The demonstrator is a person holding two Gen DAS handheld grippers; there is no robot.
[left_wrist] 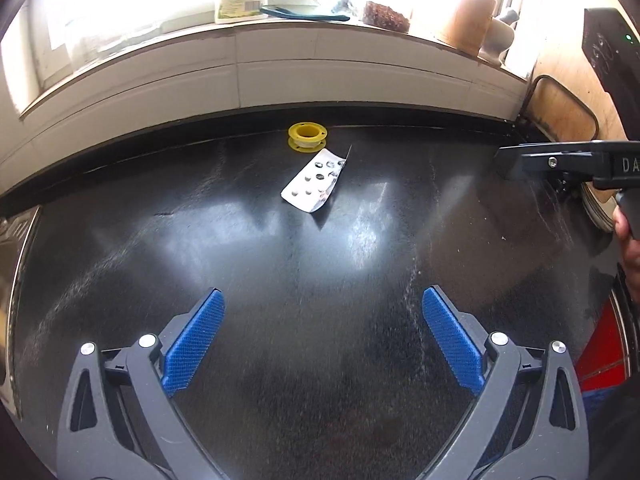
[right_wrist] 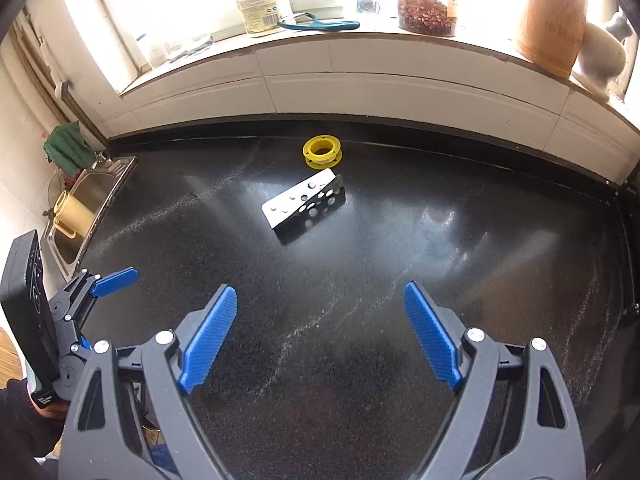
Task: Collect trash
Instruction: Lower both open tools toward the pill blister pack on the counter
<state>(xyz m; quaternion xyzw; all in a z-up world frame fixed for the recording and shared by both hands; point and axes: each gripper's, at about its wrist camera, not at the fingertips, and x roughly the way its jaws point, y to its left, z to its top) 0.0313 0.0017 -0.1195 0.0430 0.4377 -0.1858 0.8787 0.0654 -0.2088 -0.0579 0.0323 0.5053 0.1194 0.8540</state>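
A bent silver pill blister pack (left_wrist: 314, 181) lies on the black countertop (left_wrist: 280, 320) toward the back wall; it also shows in the right wrist view (right_wrist: 306, 204). An empty yellow spool (left_wrist: 307, 137) lies just behind it, also in the right wrist view (right_wrist: 322, 153). My left gripper (left_wrist: 323, 308) is open and empty, well short of the pack. My right gripper (right_wrist: 320, 304) is open and empty, also short of the pack. The right gripper's body (left_wrist: 560, 162) shows at the right edge of the left wrist view; the left gripper (right_wrist: 114, 280) shows at the left edge of the right wrist view.
A steel sink (right_wrist: 86, 200) with a yellow cup (right_wrist: 74, 212) is at the left. The white windowsill (right_wrist: 360, 52) holds a bottle (right_wrist: 258, 4), a blue peeler (right_wrist: 320, 23), a bowl (right_wrist: 426, 16) and a clay jar (right_wrist: 552, 20). A wooden board (left_wrist: 564, 112) stands at the right.
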